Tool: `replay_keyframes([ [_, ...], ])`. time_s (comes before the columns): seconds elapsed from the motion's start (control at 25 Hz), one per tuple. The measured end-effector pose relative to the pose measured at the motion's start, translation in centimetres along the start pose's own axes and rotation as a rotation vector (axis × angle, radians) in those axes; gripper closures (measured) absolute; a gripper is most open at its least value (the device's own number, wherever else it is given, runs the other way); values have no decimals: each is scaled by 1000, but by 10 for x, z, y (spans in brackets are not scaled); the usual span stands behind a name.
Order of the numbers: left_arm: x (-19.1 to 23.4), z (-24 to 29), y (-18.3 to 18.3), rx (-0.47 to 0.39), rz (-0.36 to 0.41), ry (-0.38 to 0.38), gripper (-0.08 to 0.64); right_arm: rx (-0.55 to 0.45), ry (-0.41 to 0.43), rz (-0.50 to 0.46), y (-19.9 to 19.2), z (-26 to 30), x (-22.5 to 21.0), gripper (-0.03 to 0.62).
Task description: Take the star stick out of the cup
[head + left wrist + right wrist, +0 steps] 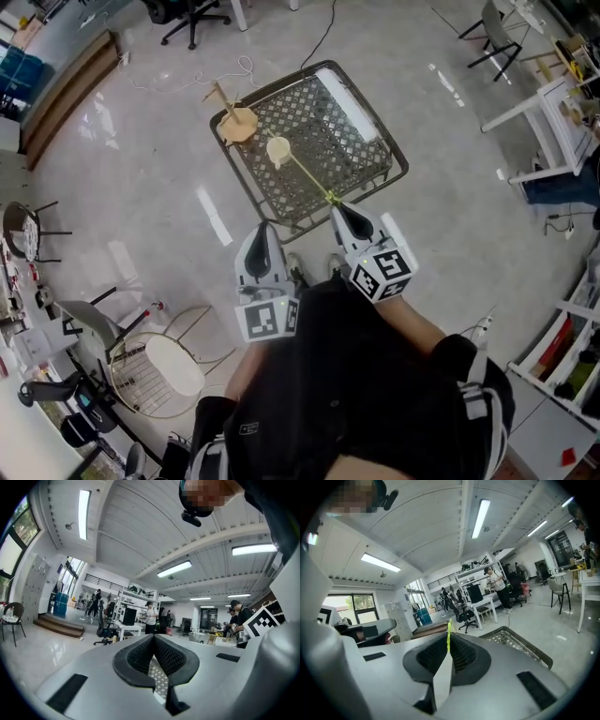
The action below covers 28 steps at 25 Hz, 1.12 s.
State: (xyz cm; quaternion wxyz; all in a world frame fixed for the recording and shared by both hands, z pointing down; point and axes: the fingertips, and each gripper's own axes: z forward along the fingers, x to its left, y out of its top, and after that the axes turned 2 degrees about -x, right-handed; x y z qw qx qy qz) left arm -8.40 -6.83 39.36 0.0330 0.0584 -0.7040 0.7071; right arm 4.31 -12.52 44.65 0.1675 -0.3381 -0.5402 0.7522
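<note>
Right hand-held gripper point(335, 209): clamped on the free end of the star stick point(305, 175), ready to draw it from the cup point(278, 150) on the mesh bench point(352, 141). Left hand-held gripper point(264, 228): jaws together, empty, kept aside.

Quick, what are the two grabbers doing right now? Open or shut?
Left gripper: shut, nothing in it.
Right gripper: shut on the star stick.

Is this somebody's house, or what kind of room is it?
Not a house. It looks like a big open workshop or lab: there is a rolling office chair, a white work desk, long strip lights on a high ceiling, and people standing around.
</note>
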Motion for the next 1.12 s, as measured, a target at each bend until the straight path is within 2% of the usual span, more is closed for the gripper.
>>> replay_keyframes([
  [0.36, -22, -3, -2, -10, -2, -9, 545, -2, 12, -6, -1, -15, -10, 572],
  [1.12, -28, -14, -2, -16, 2, -11, 545, -5, 32, -2, -4, -22, -5, 572],
])
